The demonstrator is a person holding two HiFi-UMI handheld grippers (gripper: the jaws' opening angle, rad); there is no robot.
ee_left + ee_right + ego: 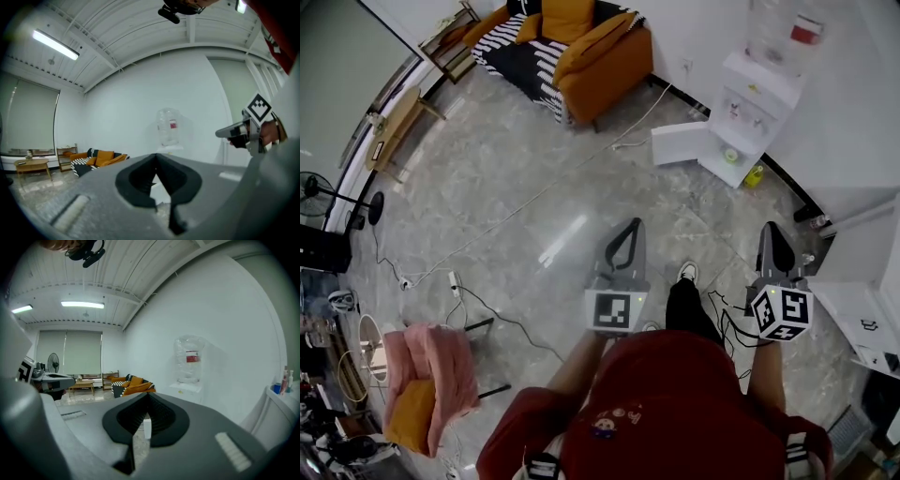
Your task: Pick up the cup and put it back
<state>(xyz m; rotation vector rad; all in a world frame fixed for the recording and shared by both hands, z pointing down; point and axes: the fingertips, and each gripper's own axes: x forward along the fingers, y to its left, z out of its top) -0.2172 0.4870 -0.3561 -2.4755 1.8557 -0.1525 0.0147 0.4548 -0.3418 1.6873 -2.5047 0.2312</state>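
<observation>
Not really started yet, guys. I'm holding the left hand-held gripper point(632, 225) and right hand-held gripper point(770, 230) pinched fully closed, nothing in either, facing the water dispenser point(752, 89) at 1 o'clock. Can't spot the cup anywhere, so both the pickup and the put-back are still pending.

The person holds two grey two-jaw grippers out in front of the body, side by side and well apart, both pointing away to the far side. The left gripper point(628, 225) lies about level. Its jaws meet tip to tip with nothing between them, and its black-and-white marker cube point(616, 311) sits at the near end, just beyond the bare left forearm point(577, 366). The right gripper point(772, 231) runs roughly parallel, tipped slightly downward, its jaws also pressed together and empty. Its own marker cube point(782, 312) sits just beyond the right forearm point(764, 375). Dark red sleeves point(517, 431) cover the upper arms.
</observation>
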